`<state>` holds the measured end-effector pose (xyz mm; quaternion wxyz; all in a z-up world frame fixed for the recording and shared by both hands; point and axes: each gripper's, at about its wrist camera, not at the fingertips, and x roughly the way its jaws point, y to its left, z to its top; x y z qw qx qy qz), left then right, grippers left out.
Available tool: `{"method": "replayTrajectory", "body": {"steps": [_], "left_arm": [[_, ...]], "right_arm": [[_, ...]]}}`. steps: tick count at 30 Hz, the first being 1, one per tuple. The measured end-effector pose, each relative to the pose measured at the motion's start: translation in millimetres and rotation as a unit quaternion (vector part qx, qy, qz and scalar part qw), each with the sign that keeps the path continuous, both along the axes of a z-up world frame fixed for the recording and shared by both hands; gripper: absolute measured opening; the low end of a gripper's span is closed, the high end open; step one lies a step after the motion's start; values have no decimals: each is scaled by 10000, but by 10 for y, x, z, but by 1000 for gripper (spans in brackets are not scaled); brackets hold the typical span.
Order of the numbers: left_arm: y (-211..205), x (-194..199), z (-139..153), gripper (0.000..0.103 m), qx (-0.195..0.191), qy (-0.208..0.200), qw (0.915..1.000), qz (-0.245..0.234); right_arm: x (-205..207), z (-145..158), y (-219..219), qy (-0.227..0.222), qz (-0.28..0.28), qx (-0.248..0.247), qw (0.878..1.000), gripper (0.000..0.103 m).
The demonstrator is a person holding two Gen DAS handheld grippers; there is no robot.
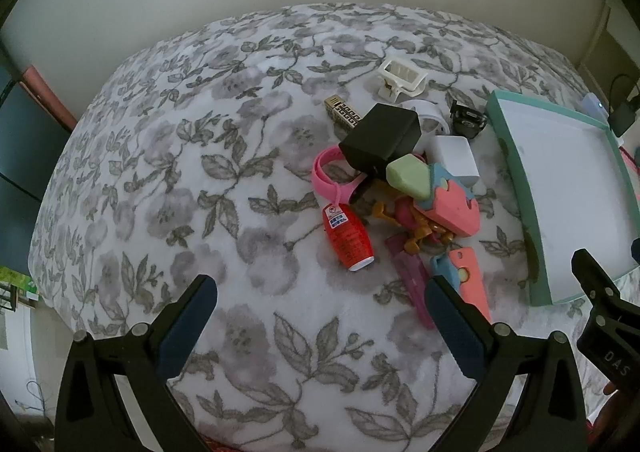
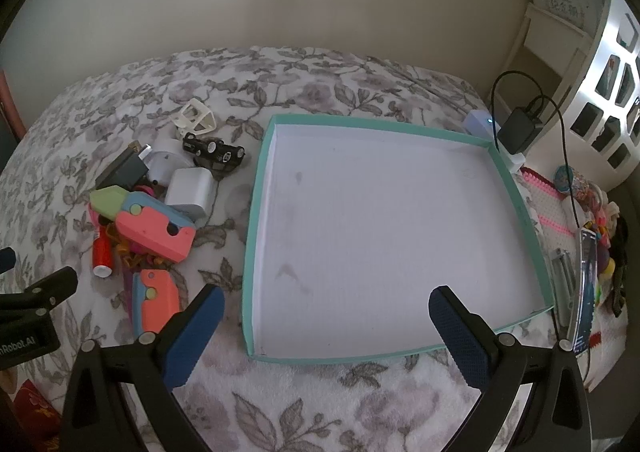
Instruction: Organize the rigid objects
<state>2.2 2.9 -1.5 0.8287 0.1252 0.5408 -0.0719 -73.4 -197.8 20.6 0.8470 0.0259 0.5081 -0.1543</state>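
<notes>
A heap of small rigid things lies on the flowered blanket: a red bottle [image 1: 349,238], a black block [image 1: 380,140], a white adapter [image 1: 456,160], a pink-and-blue toy [image 1: 448,208], a pink band [image 1: 332,176] and a white clip [image 1: 401,77]. My left gripper [image 1: 322,310] hangs open above the blanket, just short of the heap, nothing between its fingers. To the right stands an empty teal-rimmed box [image 2: 253,220] with a white floor. My right gripper [image 2: 326,320] is open over the box's near edge. The heap [image 2: 156,224] lies left of the box.
The bed's flowered blanket [image 1: 180,192] spreads wide to the left of the heap. A black charger with cables [image 2: 520,126] and a white device sit behind the box. Toys, a phone-like item [image 2: 586,292] and clutter crowd the right side. A wall rises behind the bed.
</notes>
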Motion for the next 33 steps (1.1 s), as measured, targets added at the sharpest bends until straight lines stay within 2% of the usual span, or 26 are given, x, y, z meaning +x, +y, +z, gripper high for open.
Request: {"method": "replayTrajectory", "body": {"steps": [25, 30, 31, 33], "left_arm": [[13, -10, -11, 103, -200, -90, 9998, -5], [9, -20, -28, 103, -143, -124, 9998, 21], [26, -16, -28, 103, -378, -262, 9989, 51], [48, 0, -32, 103, -577, -310, 9978, 112]], "right_arm": [[4, -4, -2, 8, 4, 4, 10000, 103], [6, -2, 1, 6, 12, -3, 10000, 103], [5, -4, 9, -1, 30, -9, 10000, 103], [5, -8, 44, -21, 99, -48, 9999, 103]]}}
